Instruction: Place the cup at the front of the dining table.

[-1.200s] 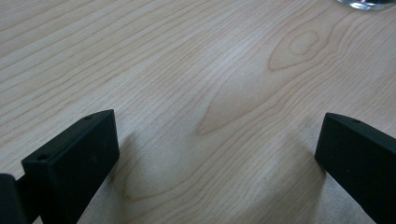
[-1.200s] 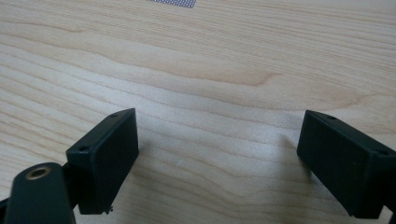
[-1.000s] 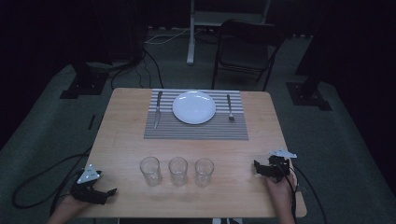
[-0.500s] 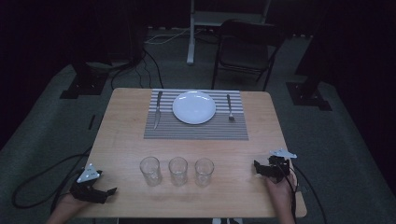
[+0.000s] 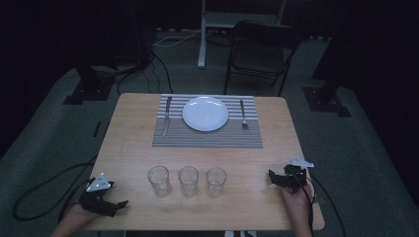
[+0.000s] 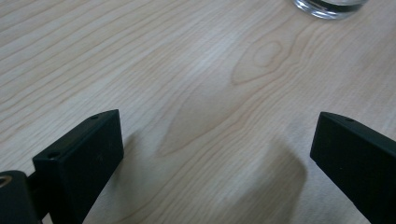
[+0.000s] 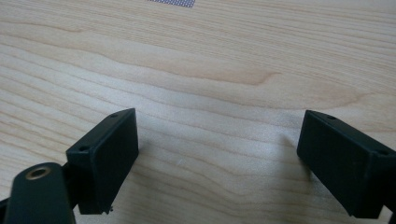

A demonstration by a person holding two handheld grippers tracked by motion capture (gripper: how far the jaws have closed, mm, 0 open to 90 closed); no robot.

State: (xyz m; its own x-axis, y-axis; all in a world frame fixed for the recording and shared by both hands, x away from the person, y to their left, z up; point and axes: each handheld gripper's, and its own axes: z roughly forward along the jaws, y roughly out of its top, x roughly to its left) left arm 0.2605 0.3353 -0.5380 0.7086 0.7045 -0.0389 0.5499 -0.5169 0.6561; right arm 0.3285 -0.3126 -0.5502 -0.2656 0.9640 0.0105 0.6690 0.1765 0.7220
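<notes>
Light wood-grain bench [image 5: 128, 148], rectangular, rounded corners. At the far edge, centred, a grey striped placemat [image 5: 207, 138] lies flat, its far edge level with the bench's far edge. Three clear glasses [image 5: 188, 180] stand upright in a row near the near edge, just beside one another, well apart from the placemat.

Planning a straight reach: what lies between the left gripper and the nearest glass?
Bare wood. In the high view only table separates the left gripper from the left glass.
</notes>
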